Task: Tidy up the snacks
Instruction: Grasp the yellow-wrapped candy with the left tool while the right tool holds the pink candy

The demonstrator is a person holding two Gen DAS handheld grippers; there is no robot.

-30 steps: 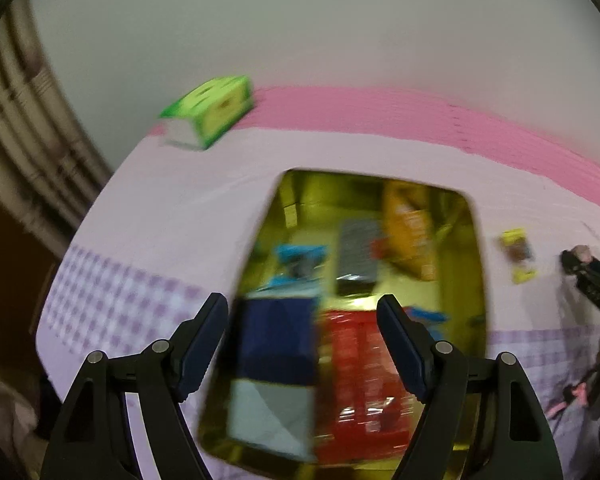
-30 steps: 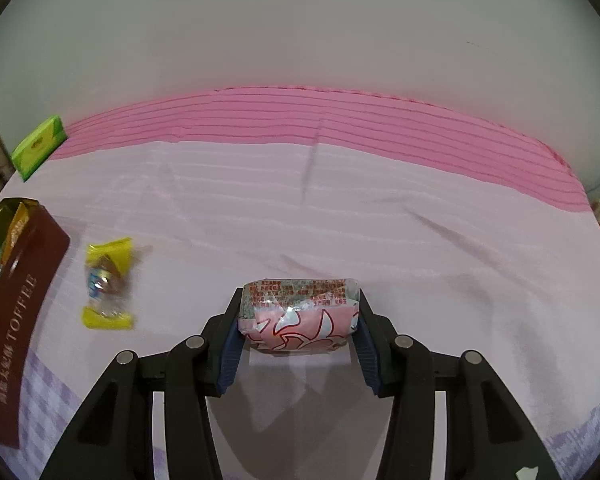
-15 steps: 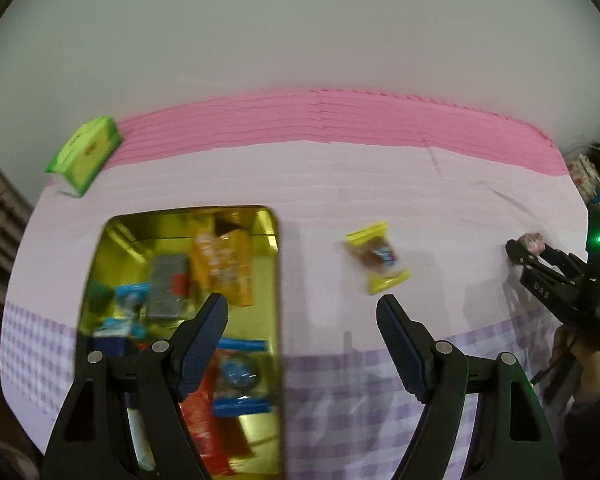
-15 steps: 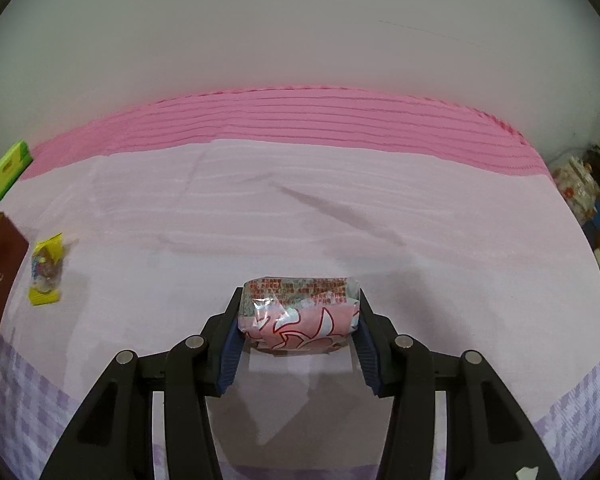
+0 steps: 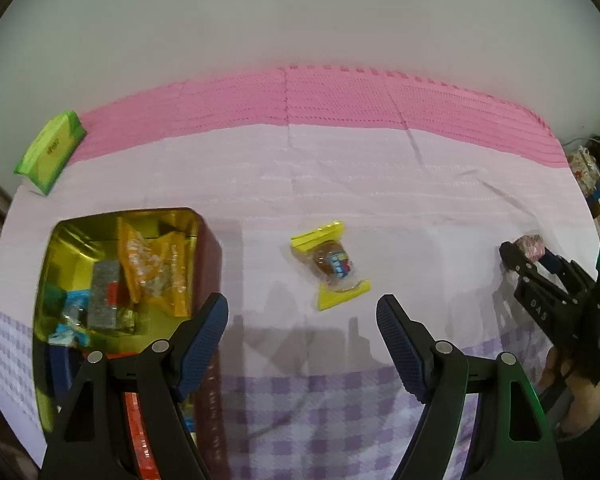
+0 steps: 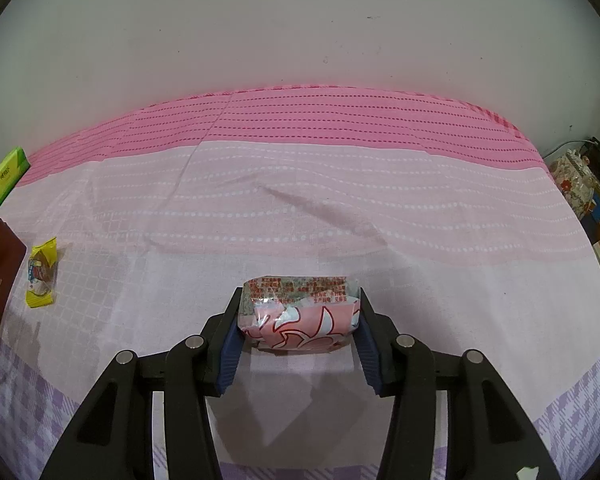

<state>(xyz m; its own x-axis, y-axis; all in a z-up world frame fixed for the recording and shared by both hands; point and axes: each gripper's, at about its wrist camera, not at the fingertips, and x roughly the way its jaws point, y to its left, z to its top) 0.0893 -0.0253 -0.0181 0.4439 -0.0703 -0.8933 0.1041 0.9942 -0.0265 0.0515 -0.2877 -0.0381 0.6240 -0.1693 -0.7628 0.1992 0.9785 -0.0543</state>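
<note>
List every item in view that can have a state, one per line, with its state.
Gold rectangular toffee tin: open, no lid on it, partly filled with snack packets.
Yellow-wrapped candy: sealed, lying loose on the cloth.
Pink-and-white wrapped snack: sealed, clamped.
Green tissue pack: lying flat.
Left gripper: open, empty.
Right gripper: shut on the pink-and-white wrapped snack.

A yellow-ended candy lies flat beside the open gold tin holding assorted snack packets.
</note>
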